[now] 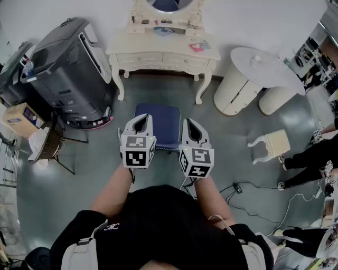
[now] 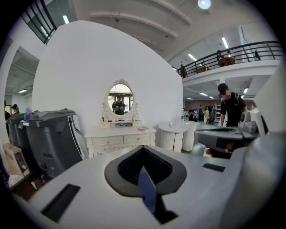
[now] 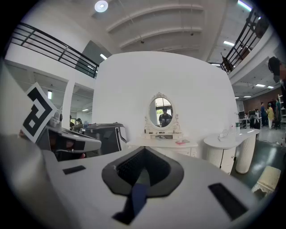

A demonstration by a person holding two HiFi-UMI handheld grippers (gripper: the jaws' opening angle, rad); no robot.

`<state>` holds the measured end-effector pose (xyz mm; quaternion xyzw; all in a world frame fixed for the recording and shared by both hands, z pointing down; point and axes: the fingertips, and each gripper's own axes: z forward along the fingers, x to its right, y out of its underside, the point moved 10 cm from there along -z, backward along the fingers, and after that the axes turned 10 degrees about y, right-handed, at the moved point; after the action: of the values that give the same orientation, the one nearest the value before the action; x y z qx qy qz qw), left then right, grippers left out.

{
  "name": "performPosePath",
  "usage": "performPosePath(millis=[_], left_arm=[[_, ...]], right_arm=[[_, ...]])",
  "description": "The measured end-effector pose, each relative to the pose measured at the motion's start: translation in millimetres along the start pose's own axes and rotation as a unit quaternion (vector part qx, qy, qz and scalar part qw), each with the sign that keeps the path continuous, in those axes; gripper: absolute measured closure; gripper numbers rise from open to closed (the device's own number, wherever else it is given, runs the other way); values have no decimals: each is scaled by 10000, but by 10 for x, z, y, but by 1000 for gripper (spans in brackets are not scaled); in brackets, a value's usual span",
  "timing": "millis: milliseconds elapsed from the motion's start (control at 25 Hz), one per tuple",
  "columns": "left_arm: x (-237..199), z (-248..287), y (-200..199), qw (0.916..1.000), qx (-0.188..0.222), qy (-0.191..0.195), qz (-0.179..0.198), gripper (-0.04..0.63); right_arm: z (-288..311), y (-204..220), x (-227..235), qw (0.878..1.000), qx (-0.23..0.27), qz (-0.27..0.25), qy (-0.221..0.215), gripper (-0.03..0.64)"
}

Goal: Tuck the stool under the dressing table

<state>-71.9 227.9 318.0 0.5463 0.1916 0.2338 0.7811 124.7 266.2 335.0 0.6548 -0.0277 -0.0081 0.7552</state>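
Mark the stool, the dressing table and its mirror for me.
stool (image 1: 161,124): head view, blue seat cushion.
dressing table (image 1: 142,57): head view, left drawer front.
mirror (image 2: 120,99): left gripper view, glass centre.

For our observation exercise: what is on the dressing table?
On the table: an oval mirror at the back, a pink item at the right, a bluish one in the middle. Bits on the mirror's base are too small to name.

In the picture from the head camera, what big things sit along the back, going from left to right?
Box → black machine → dressing table → round table.
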Motion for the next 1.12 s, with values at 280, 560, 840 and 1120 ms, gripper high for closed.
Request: performPosePath(millis=[280, 560, 840, 1120], left_arm=[[-10, 11, 7, 10000, -44, 19, 48, 591], [-57, -28, 98, 9998, -180, -18, -4, 591], [-8, 14, 174, 9996, -268, 16, -89, 591], [94, 45, 141, 9992, -395, -72, -34, 591]], right_arm=[[30, 15, 66, 9996, 73, 223, 168, 609], [2, 130, 14, 9994, -84, 204, 283, 609], [-31, 223, 108, 9990, -241, 139, 364, 609], [-22, 194, 247, 9987, -295, 167, 388, 609]])
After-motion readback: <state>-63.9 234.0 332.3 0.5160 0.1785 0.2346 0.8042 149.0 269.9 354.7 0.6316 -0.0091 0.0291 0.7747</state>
